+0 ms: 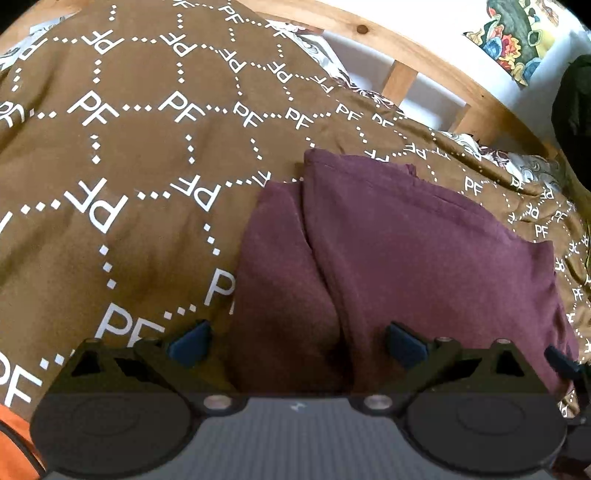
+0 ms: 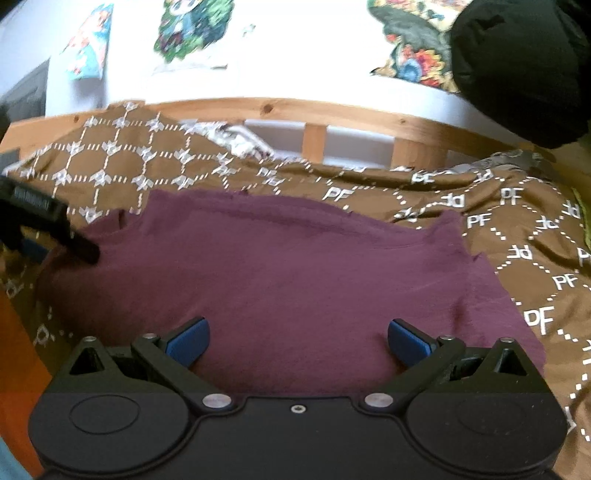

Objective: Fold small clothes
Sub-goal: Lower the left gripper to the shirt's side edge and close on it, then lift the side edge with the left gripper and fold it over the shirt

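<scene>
A maroon garment (image 1: 406, 251) lies folded on the brown bedspread (image 1: 129, 147), with a layer lapped over along a seam at its left side. My left gripper (image 1: 297, 343) is open and empty, hovering over the garment's near left part. In the right wrist view the same garment (image 2: 277, 266) spreads wide and flat. My right gripper (image 2: 297, 341) is open and empty, just above its near edge. The left gripper's fingers (image 2: 79, 245) show at the far left of that view, touching the garment's left edge.
The brown bedspread (image 2: 517, 229) with white "PF" print covers the bed. A wooden bed rail (image 2: 332, 114) runs along the back, against a white wall with colourful pictures (image 2: 192, 29). A black bundle (image 2: 524, 70) sits at the upper right. An orange surface (image 1: 18, 439) shows at the lower left.
</scene>
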Tool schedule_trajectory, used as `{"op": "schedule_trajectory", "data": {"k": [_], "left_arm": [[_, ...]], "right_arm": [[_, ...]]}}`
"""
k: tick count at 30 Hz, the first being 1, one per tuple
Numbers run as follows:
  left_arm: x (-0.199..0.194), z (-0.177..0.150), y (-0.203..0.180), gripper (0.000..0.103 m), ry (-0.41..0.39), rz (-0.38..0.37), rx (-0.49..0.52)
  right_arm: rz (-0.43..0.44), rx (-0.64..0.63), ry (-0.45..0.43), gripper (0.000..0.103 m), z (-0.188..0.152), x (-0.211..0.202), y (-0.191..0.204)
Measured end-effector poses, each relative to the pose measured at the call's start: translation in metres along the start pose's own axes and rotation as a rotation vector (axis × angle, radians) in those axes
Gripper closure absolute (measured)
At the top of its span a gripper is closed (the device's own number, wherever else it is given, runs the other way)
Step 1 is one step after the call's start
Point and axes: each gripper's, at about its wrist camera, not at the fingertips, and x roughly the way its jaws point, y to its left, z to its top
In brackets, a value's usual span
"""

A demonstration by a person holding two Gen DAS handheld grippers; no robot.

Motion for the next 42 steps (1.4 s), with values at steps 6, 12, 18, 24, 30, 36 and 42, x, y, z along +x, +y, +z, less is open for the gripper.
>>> {"op": "schedule_trajectory", "data": {"k": [6, 12, 18, 24, 30, 36, 42], "left_arm": [[0.002, 0.001, -0.004, 0.001, 0.006, 0.021, 0.019], [0.001, 0.003, -0.004, 0.009, 0.015, 0.013, 0.014], [-0.003, 0.006, -0.009, 0.028, 0.031, 0.002, 0.007], [-0.010, 0.007, -0.022, 0.064, 0.016, 0.028, 0.005], [-0.028, 0.011, -0.055, 0.087, -0.049, 0.066, 0.106], [-0.051, 0.023, -0.103, 0.089, -0.144, 0.017, 0.212], [-0.060, 0.028, -0.167, 0.090, -0.190, -0.052, 0.333]], "right_arm": [[0.008, -0.006, 0.046, 0.000, -0.007, 0.008, 0.004], [0.001, -0.009, 0.045, 0.000, -0.009, 0.009, 0.006], [0.009, 0.003, 0.048, 0.000, -0.009, 0.009, 0.002], [0.009, 0.004, 0.050, 0.000, -0.008, 0.008, 0.002], [0.012, -0.034, 0.047, 0.000, -0.005, -0.001, 0.002], [-0.042, -0.094, 0.022, 0.000, 0.002, -0.016, -0.005], [-0.126, -0.074, -0.002, 0.000, 0.012, -0.037, -0.034]]}}
